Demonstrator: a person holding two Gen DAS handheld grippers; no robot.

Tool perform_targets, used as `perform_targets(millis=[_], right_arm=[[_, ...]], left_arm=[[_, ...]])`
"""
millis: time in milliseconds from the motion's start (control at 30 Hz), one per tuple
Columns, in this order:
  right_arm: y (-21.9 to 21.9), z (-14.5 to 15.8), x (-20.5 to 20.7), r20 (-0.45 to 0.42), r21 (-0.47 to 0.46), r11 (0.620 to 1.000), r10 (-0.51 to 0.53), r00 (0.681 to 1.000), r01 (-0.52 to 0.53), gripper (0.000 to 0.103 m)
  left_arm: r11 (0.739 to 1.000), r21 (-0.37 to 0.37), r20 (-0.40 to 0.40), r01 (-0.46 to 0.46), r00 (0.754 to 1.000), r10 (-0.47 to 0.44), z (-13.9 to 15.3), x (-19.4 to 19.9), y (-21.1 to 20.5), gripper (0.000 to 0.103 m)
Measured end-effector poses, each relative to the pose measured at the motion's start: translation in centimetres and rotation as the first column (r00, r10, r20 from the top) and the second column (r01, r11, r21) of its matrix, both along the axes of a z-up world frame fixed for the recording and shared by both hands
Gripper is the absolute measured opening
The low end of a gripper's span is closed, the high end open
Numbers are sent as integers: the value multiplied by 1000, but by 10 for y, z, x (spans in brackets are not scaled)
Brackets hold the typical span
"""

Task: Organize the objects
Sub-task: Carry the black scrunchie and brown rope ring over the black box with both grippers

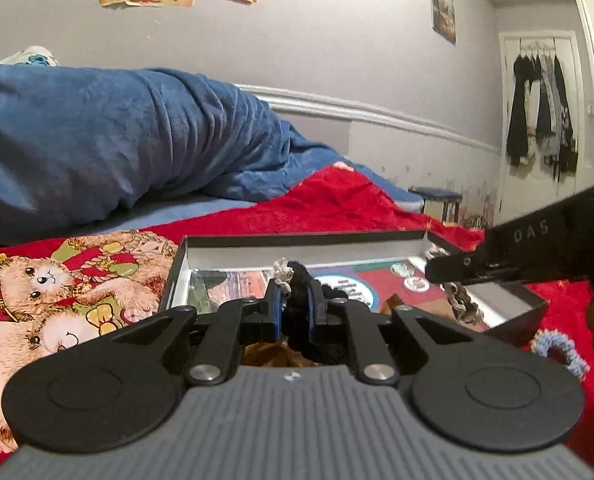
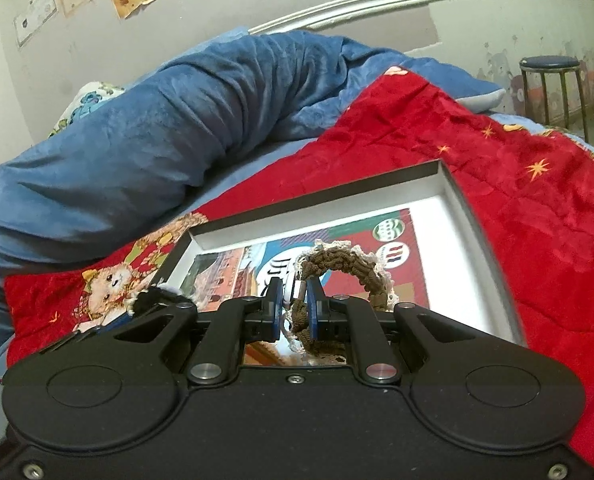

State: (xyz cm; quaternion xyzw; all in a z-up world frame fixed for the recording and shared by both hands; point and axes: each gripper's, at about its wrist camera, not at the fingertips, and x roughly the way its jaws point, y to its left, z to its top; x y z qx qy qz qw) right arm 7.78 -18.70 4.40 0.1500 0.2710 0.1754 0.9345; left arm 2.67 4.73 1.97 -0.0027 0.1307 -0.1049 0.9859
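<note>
A shallow black box [image 2: 449, 184] with white inside walls was set on a red blanket [image 2: 497, 168] on a bed. It was laid flat and open at the top, likely so that small things could be dropped in from above. A colourful printed card [image 2: 401, 276] was lying on the bottom of the box.

The right gripper [image 2: 295, 304] was held over the near part of the box. Its fingers were pulled in narrow, and a brown crochet hair tie [image 2: 349, 264] with a white lacy edge was pinched between them. The tie was gripped at one side only, so the rest of the loop was left standing up and curling to the right. It was probably held just above the card so that it could be let go inside the box.

The left gripper [image 1: 295, 304] was held at the near edge of the box too. Its fingers were also drawn in narrow, and a black fluffy hair tie [image 1: 297, 280] with a bit of white trim was squeezed between them. It looked ready to be put in beside the brown one.

In the left view, a light blue hair tie [image 1: 559, 350] was seen on the blanket, just outside the box on the right. It had not been put away yet. Two small round badges [image 1: 409, 276] were lying inside the box at the far right.

A big blue blanket [image 1: 117, 128] was bunched up at the far side of the bed.
</note>
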Motion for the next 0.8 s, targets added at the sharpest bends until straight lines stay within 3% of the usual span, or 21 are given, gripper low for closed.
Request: perform_targets(millis=[267, 800], right_arm=[[19, -4, 3, -6, -43, 998, 44, 999, -44, 13], [3, -8, 6, -28, -7, 1000, 18, 999, -19, 13]], left_arm=[[999, 32, -35, -10, 999, 11, -4, 6, -4, 16], [998, 56, -30, -11, 999, 12, -5, 4, -7, 17]])
